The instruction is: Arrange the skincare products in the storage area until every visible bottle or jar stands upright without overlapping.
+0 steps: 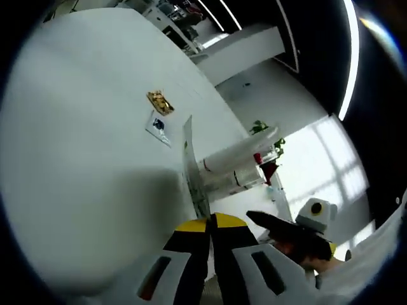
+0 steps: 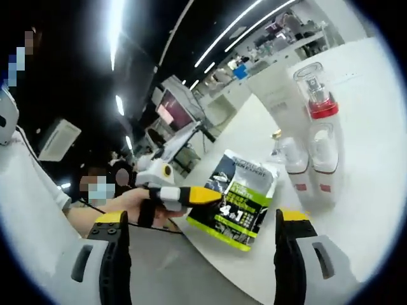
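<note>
My left gripper (image 1: 210, 223) is shut on the edge of a flat green, black and white pouch (image 1: 191, 165), which I see edge-on here. In the right gripper view the same pouch (image 2: 245, 200) is held just above the white table's (image 2: 356, 216) near edge by the left gripper (image 2: 191, 194). Behind it a tall white bottle with a red collar and clear cap (image 2: 318, 95) stands upright, with two shorter white bottles (image 2: 327, 159) (image 2: 292, 165) close by. The bottles (image 1: 238, 155) lie just beyond the pouch. My right gripper (image 2: 203, 217) is open wide, facing the pouch with nothing between its fingers.
A small gold item (image 1: 159, 101) and a flat white card (image 1: 158, 127) lie farther out on the table (image 1: 82, 127). A person's hand (image 2: 124, 203) holds the left gripper. The right gripper (image 1: 286, 232) shows off the table's edge. Shelves and desks stand in the background.
</note>
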Demonstrator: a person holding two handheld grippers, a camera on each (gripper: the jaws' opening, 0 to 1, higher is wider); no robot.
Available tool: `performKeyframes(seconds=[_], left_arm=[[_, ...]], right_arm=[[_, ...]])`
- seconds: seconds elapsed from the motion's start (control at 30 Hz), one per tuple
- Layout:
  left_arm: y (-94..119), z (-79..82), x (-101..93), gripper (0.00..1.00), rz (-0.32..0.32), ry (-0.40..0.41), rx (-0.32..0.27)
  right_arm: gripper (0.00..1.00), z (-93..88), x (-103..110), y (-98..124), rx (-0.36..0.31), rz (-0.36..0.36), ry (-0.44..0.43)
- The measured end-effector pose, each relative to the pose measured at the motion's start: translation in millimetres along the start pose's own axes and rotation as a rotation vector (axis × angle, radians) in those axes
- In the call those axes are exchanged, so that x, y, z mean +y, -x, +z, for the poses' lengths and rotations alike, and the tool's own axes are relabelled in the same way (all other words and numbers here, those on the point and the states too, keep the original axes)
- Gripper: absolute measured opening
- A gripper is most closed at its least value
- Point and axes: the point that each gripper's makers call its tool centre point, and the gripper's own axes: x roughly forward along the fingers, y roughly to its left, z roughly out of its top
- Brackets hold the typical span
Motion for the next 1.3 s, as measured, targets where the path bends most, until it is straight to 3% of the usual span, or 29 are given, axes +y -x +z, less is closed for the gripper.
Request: performKeyframes(seconds=[0.1, 0.23, 0.57, 0.93, 1.03, 1.3], left_arm=[[-7.4, -0.3, 3.1, 0.00, 0.005, -0.005, 0.017], [-15.9, -1.8, 10.1, 0.00, 0.020, -0.003, 0.037], [-28.5, -5.7, 47.1, 0.00, 0.184, 0.041, 0.082], [-38.9, 1.5, 55.5, 0.00, 0.258, -0.077, 0.127], [-41.0, 4.2, 52.1, 0.00, 0.253, -0.098, 0.141], [-44.1, 10.7, 51.8, 0.00, 0.260, -0.075, 0.182]], right_arm=[[0.98, 8.3, -5.4, 8.0, -0.022, -0.035, 0.036], [0.99, 11.2, -13.8, 18.5, -0.002, -0.077, 0.095], [0.98, 13.7, -30.3, 40.9, -0.026, -0.151, 0.077], [0.99, 15.4, -37.6, 49.1, -0.046, -0.181, 0.048], [0.98, 14.6, -38.6, 49.9, -0.053, -0.185, 0.038], [0.98, 13.0, -37.5, 48.4, -0.051, -0.181, 0.034]])
